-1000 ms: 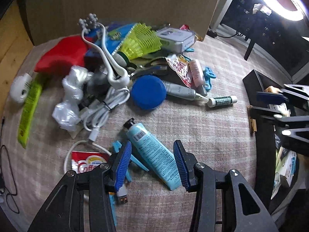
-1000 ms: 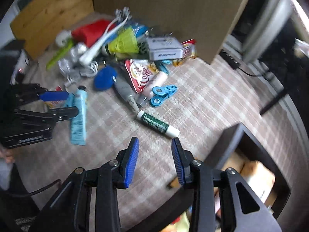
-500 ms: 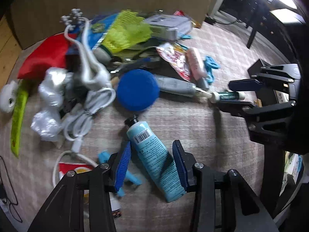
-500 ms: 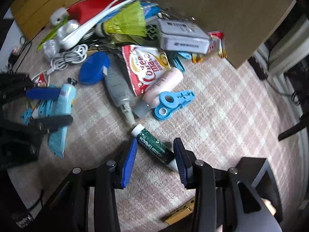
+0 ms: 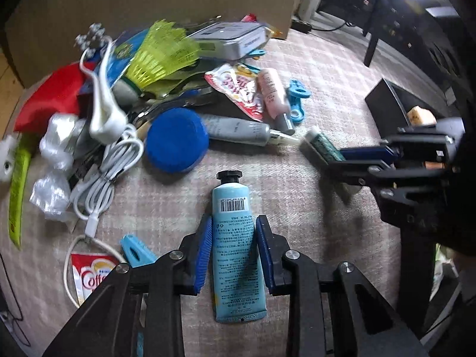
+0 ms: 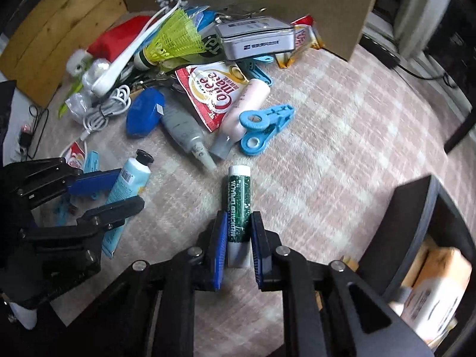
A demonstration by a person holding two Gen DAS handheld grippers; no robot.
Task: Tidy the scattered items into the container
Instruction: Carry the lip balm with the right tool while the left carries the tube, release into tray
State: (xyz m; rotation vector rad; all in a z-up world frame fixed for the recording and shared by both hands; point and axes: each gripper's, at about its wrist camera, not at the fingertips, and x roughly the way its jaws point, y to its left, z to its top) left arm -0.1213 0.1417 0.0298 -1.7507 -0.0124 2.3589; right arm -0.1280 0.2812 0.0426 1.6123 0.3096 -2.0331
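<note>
The left gripper (image 5: 233,250) fingers clench the blue tube (image 5: 236,238); the right gripper (image 6: 238,247) fingers clench the lip balm (image 6: 238,208). Next, I think, lift both toward the container (image 6: 422,217).

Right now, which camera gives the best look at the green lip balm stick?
The right wrist view. The lip balm lies lengthwise between the right gripper's fingers, its label readable. In the left wrist view only the lip balm's capped end shows, blurred, the rest hidden behind the right gripper.
</note>
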